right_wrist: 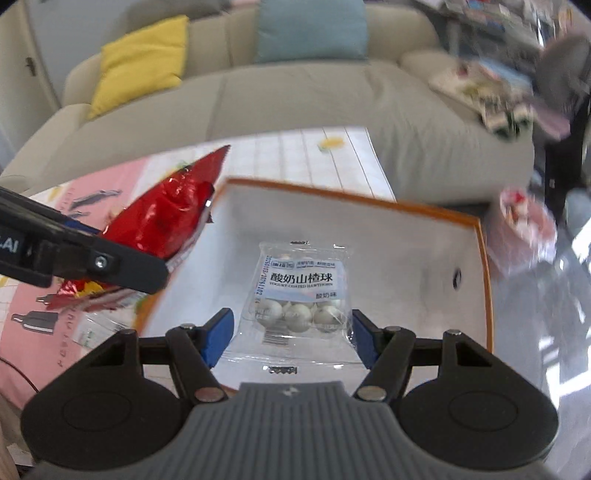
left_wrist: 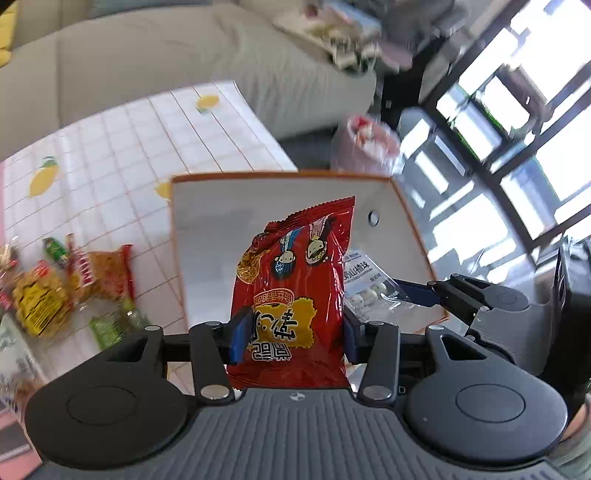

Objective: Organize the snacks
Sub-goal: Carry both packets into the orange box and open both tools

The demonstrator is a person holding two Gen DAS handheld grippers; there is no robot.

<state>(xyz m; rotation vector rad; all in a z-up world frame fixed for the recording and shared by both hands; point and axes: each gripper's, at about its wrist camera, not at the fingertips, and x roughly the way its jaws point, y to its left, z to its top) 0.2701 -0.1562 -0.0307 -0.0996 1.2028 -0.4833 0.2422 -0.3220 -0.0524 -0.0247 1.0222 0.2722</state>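
Snacks are going into the box (right_wrist: 487,295): your left gripper (left_wrist: 293,332) is pinching the red bag (left_wrist: 295,288), your right gripper (right_wrist: 291,332) is pinching the clear packet (right_wrist: 301,295); next, lower and release inside.

Beige sofa (right_wrist: 295,107), yellow cushion (right_wrist: 142,62), bright windows (left_wrist: 517,110).

A beige sofa (right_wrist: 295,99) holds a yellow cushion (right_wrist: 142,61) and a blue cushion (right_wrist: 312,31).

The left gripper (left_wrist: 293,334) clamps a red snack bag (left_wrist: 295,291) above the orange-rimmed box (left_wrist: 207,229).
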